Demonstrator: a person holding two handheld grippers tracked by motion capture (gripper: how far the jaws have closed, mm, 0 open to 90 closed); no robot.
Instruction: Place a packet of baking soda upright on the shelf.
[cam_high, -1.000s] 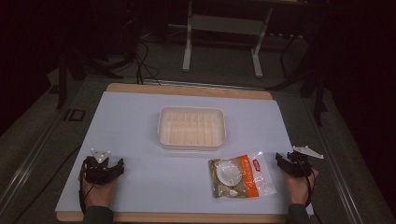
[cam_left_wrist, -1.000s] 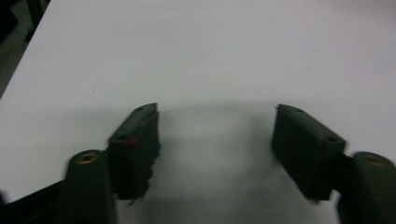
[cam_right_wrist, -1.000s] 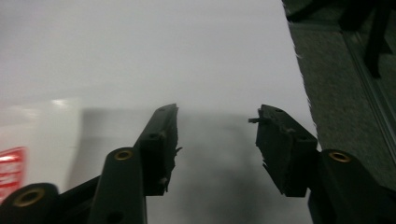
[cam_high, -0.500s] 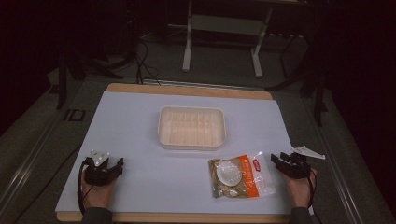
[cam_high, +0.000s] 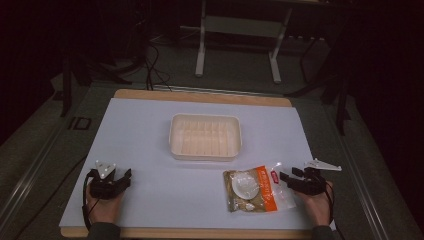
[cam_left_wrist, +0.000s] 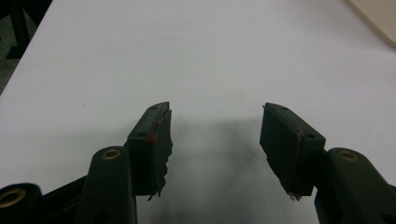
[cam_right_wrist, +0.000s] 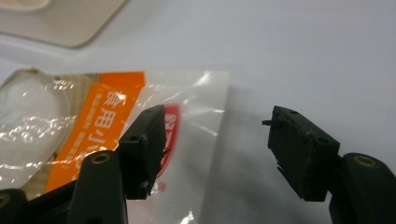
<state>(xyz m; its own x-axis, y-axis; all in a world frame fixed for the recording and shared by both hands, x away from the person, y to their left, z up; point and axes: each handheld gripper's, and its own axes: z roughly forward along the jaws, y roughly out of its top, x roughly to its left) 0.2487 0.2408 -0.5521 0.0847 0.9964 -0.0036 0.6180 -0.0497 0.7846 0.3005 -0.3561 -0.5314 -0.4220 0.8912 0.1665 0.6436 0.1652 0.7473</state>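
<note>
High view: one bag (cam_high: 255, 189), one tray (cam_high: 205, 136).

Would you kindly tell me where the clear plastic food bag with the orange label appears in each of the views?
High view: the clear plastic food bag with the orange label lies front right on the white table sheet, just left of the right gripper.
Right gripper view: the bag spreads left, under the left jaw.
Left gripper view: bare sheet lies ahead of the jaws.
Shared landmark: the cream rectangular plastic tray, top left in the right gripper view.
</note>
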